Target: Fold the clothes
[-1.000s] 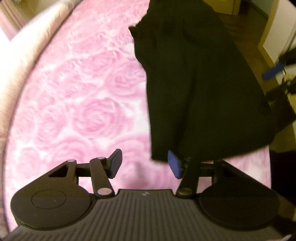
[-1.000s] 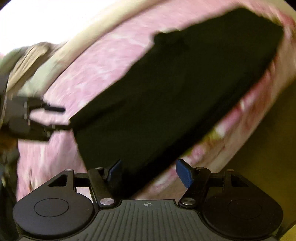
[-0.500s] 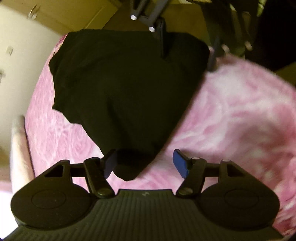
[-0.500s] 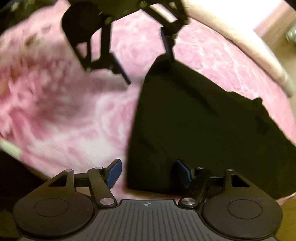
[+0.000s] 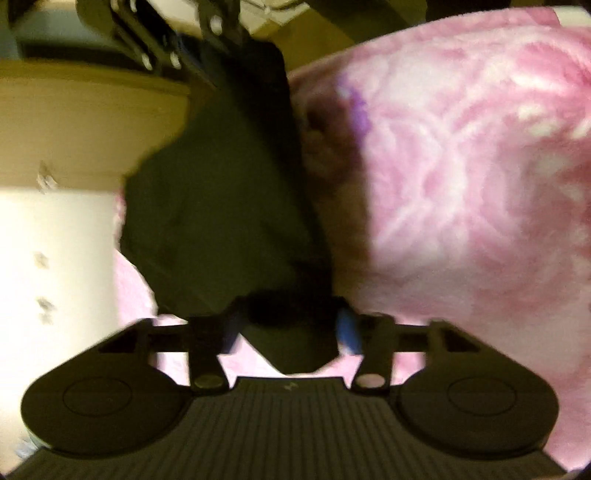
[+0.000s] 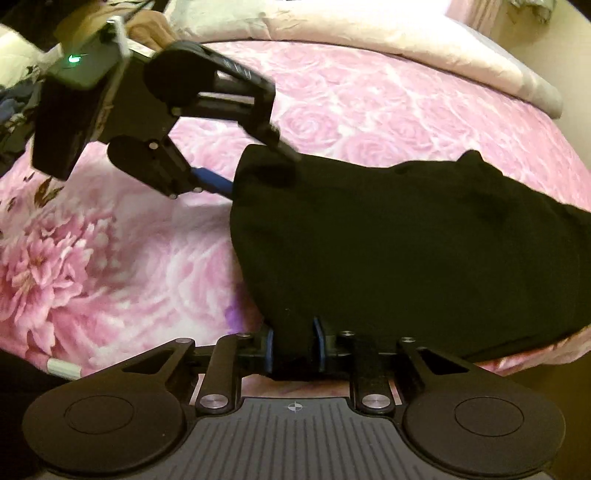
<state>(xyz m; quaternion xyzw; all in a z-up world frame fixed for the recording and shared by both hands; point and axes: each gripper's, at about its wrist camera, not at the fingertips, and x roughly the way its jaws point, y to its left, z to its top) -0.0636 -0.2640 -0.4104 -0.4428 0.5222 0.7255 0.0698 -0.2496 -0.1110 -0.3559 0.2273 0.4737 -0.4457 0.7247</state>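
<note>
Moved: both your grippers have closed in on the cloth since a second ago, when they hung wide apart beside it.
Bed: one pink rose-print blanket (image 6: 369, 99) spreads under everything, with one pale pillow roll (image 6: 369, 33) along its far edge.
Garment: one black garment (image 6: 406, 240) lies across the blanket's right half, its near edge bunched at the bed's side.
Right gripper: your right gripper (image 6: 294, 345) has its two blue pads pinched on a fold of the near edge.
Left gripper: your left gripper (image 5: 288, 328) straddles the far corner; black cloth fills the gap, but blur leaves it unclear whether the grip is tight.
Count: two grippers, one garment.
</note>
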